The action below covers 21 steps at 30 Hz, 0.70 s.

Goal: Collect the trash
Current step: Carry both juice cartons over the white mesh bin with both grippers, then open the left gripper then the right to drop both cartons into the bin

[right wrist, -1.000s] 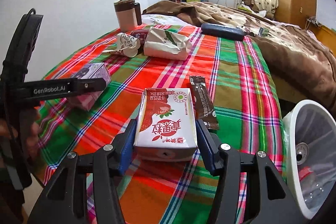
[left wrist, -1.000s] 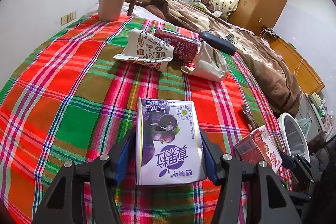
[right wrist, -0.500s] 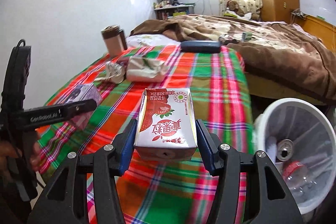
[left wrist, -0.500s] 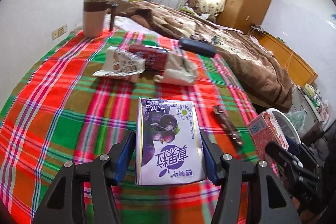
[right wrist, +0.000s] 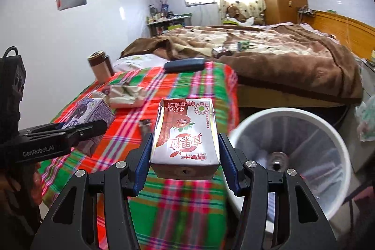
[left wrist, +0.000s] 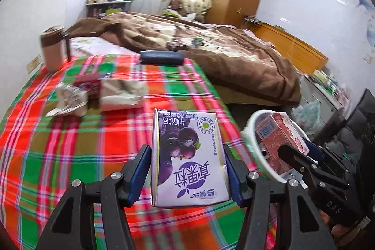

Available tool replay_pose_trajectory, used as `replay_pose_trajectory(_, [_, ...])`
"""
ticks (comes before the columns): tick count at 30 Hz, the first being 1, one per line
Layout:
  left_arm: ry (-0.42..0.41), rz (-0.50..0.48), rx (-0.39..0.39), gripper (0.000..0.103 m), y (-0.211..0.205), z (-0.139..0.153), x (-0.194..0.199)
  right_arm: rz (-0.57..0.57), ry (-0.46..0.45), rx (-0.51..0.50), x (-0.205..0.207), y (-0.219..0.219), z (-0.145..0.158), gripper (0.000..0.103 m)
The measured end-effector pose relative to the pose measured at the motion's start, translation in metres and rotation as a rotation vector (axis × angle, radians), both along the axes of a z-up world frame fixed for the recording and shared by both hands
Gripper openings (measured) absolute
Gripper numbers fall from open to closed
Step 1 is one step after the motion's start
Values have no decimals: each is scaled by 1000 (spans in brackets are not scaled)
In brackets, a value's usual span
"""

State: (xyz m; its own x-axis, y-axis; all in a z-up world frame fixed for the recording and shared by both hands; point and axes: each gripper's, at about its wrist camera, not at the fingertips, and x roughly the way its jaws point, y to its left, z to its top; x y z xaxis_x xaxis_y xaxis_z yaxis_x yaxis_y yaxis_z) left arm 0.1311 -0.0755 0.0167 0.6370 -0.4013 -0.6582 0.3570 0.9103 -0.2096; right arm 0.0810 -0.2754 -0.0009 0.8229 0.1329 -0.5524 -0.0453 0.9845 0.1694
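Left wrist view: purple carton [left wrist: 188, 156] is pinched by left tool [left wrist: 187, 170]; wrappers [left wrist: 98, 95] are left on surface [left wrist: 58, 144] at 10 o'clock.

Right wrist view: red carton [right wrist: 185, 132] is pinched by right tool [right wrist: 185, 162]; bin [right wrist: 290, 156] at 3 o'clock, neither carton dropped yet.

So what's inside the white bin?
Inside the white bin a round metal can top shows near the bottom. The red carton and right gripper cover its near-left part.
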Motion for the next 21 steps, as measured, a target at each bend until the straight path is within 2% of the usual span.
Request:
replay_pose_trajectory(11, [-22, -166, -2, 59, -83, 12, -6, -145, -1, -14, -7, -48, 5, 56])
replay_pose_trajectory(21, [1, -280, 12, 59, -148, 5, -8, -246, 39, -3, -13, -89, -7, 56])
